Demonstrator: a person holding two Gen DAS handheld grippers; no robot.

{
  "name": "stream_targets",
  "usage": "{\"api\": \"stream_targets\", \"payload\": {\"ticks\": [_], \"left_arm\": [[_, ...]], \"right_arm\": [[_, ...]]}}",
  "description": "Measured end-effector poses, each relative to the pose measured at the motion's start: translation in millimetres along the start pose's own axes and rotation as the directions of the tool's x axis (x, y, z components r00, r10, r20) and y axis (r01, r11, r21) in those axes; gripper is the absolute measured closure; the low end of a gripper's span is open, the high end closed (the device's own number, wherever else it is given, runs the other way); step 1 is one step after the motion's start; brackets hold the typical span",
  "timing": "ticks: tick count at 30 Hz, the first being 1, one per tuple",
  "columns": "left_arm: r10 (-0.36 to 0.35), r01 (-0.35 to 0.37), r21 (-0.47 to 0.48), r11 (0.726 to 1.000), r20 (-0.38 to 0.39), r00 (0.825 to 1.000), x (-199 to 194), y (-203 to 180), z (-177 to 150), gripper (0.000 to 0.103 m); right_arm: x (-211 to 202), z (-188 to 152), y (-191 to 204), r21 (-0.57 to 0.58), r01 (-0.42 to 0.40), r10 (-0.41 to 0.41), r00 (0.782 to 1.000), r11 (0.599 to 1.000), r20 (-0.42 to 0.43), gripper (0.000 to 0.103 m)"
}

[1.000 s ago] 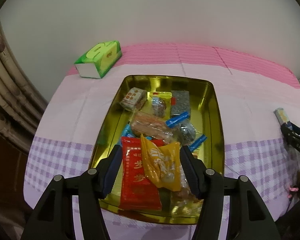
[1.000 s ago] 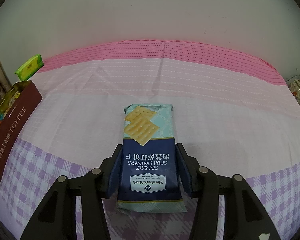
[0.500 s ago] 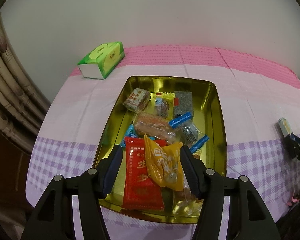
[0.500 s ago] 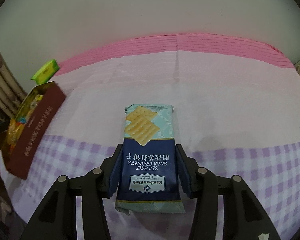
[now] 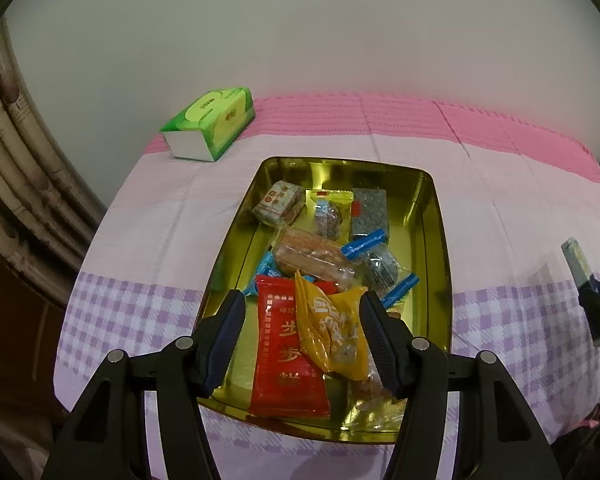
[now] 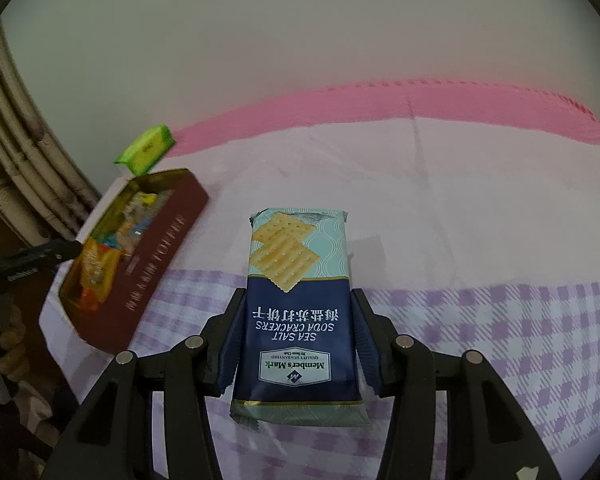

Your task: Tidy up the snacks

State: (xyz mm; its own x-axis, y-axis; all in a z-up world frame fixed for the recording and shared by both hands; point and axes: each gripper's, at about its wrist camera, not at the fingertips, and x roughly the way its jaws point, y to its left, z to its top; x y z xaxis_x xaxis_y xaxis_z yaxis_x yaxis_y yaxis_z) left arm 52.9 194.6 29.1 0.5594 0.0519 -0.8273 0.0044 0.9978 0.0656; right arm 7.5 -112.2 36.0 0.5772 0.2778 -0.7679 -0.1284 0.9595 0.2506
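Cracker packet (image 6: 298, 312) clamped in right gripper (image 6: 298, 336), gold tin (image 5: 436, 240) of snacks

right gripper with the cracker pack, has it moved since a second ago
Yes. The right gripper, shut on the cracker pack, has swung toward the toffee tin, now nearer centre.

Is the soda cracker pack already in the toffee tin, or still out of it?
Out. The soda cracker pack sits clamped in the right tool over the tablecloth, with the toffee tin apart at left.
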Motion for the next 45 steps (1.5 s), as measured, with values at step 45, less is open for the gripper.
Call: {"api": "stream_targets", "payload": {"ticks": [45], "left_arm": [[0.059,-0.071,-0.234,0.97,-0.059,0.997,8,64,3,0.042]], "right_arm": [[80,63,173,-0.244,-0.2,0.181,0.979,0.949,-0.098,0.056]]}}
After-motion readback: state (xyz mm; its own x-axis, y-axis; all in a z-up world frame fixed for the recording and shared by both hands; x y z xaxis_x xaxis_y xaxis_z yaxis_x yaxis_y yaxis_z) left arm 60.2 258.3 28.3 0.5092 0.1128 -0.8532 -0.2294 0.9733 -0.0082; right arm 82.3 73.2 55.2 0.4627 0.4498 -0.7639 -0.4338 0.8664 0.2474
